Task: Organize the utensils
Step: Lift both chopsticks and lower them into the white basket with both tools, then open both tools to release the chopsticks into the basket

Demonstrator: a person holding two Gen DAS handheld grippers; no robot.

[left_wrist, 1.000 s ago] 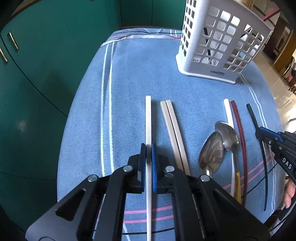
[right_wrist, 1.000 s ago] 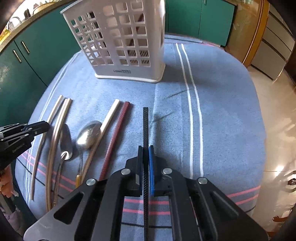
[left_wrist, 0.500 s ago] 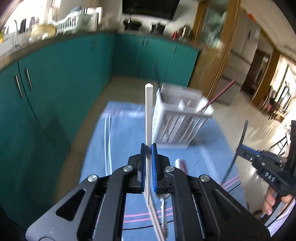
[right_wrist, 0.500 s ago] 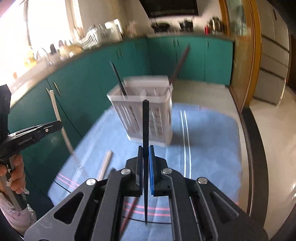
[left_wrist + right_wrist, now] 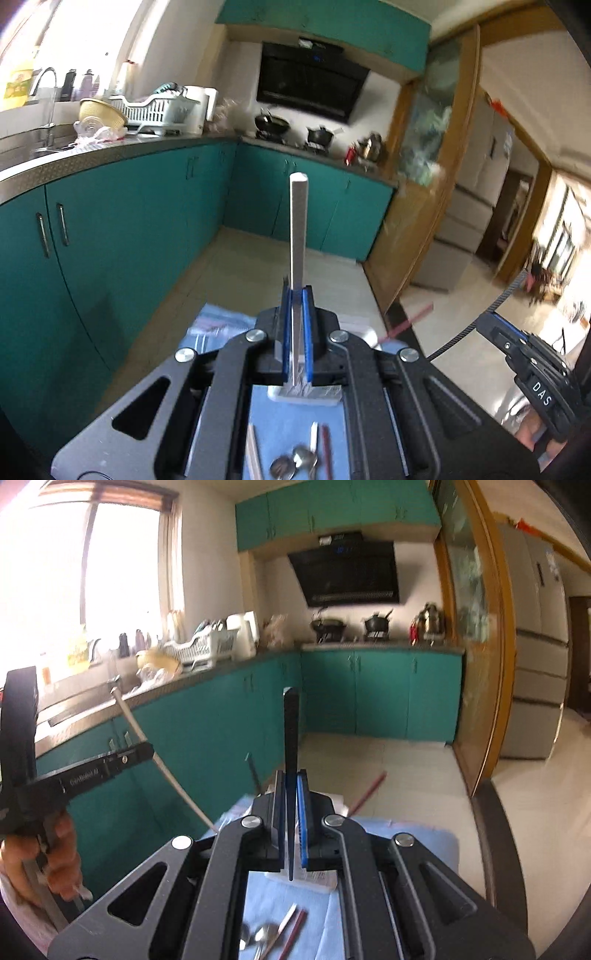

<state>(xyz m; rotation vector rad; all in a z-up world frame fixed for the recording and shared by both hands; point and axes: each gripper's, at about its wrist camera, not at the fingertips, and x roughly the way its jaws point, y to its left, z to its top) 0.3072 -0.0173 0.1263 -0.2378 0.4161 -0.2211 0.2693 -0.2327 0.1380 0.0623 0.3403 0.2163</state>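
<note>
A: Both raised off the cloth since a second ago, utensils carried along. Cameras then looking down at the table, now out across the kitchen.

B: Left gripper [image 5: 297, 291] state?

A: Clamped on the white chopstick [image 5: 297, 229], pads tight on both sides. Stick pointing up and away, tip against the teal cabinets [image 5: 129, 221]. Also seen from the right camera as the pale stick crossing the left tool.

B: Right gripper [image 5: 291, 775]?

A: Same. Pinched shut on the black chopstick [image 5: 290, 734], lower end hanging below the pads.

B: Left on the table?

A: Blue cloth [image 5: 258, 417] low in frame, mostly hidden behind the gripper body. Two spoons [image 5: 295, 465] side by side near the bottom edge, one pale chopstick [image 5: 255, 450] to their left, a white [image 5: 314, 435] and a red chopstick [image 5: 325, 446] to their right. Blurred.

B: Basket?

A: White basket [image 5: 306, 394] beyond the spoons, only a strip of its base visible under the fingers. Red stick [image 5: 369, 788] poking up out of it, plus a dark one [image 5: 253, 771]. Compartment not readable.

B: Further back?

A: Counter with dish rack [image 5: 207, 646], range hood [image 5: 351, 572] on the far wall.
</note>
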